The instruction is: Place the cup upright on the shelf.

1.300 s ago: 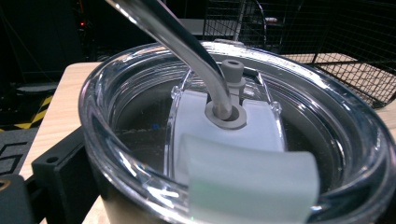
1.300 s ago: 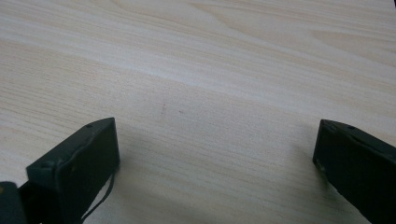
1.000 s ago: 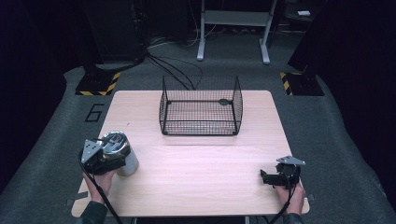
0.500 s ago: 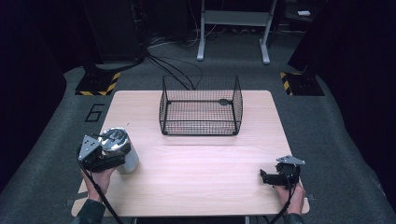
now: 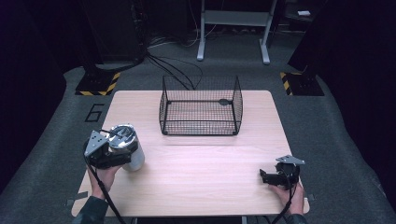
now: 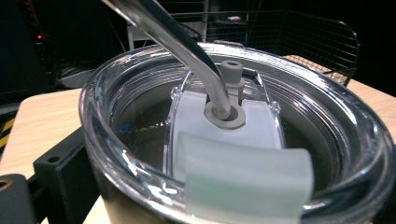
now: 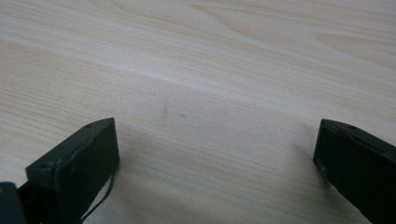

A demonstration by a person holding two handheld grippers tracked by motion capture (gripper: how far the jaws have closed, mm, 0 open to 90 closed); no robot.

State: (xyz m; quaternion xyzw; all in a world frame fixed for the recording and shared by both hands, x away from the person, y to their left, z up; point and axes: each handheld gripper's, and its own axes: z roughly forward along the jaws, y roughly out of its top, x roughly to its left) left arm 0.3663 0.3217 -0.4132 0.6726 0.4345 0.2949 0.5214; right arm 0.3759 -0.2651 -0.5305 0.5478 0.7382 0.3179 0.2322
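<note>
- Tumbler of shiny steel with a clear plastic lid (image 5: pixel 127 145) stands near the left edge of the light wooden table (image 5: pixel 201 177), toward its front corner.
- Its lid (image 6: pixel 243 140) carries a white slider and a clear straw (image 6: pixel 177 42).
- The left gripper (image 5: pixel 116 151) clasps the tumbler, jaws against its sides.
- The right gripper (image 5: pixel 268 176) rests near the front right corner, jaws spread wide over bare wood, holding nothing.
- A black wire basket (image 5: pixel 201 105) sits at the back edge's middle.
</note>
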